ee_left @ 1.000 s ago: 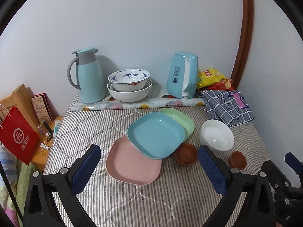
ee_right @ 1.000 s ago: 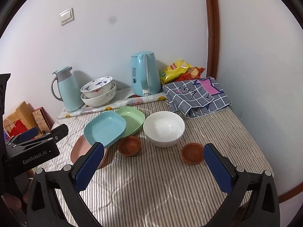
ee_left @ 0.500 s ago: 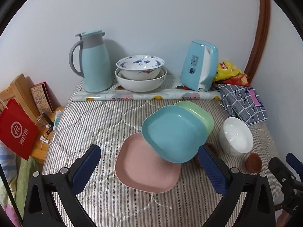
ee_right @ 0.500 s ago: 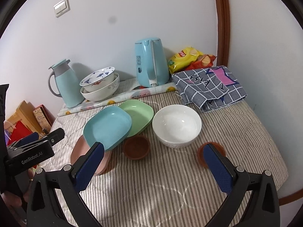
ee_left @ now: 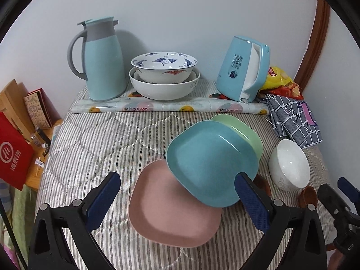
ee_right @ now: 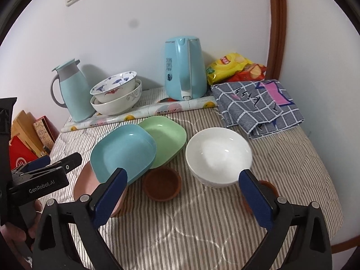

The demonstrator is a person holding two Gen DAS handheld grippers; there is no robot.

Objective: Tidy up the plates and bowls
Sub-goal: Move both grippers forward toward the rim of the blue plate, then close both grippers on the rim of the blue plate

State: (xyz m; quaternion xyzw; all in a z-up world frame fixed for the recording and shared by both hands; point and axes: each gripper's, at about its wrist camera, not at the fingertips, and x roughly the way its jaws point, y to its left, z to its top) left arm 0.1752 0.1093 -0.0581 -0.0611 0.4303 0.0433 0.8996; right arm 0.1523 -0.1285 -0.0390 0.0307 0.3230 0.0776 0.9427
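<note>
A pink plate [ee_left: 171, 211], a blue plate [ee_left: 209, 162] and a green plate [ee_left: 245, 130] overlap in a row on the striped cloth. A white bowl [ee_right: 218, 155] sits to their right, with a brown saucer [ee_right: 162, 183] in front and a second brown saucer [ee_right: 267, 185] partly hidden by my right finger. My left gripper [ee_left: 177, 202] is open, above the pink plate's near side. My right gripper [ee_right: 183, 198] is open, just short of the saucer and white bowl. Both are empty.
At the back stand a blue jug [ee_left: 101, 60], two nested patterned bowls [ee_left: 164, 76], a blue kettle [ee_left: 245, 67], snack bags [ee_left: 279, 78] and a rolled mat [ee_left: 168, 108]. A checked cloth [ee_right: 258, 105] lies at the right. Boxes and a red bag [ee_left: 13, 155] stand left of the table.
Both grippers have moved forward and lower toward the dishes, which now appear larger. The dishes have not moved. Both grippers stayed open.
</note>
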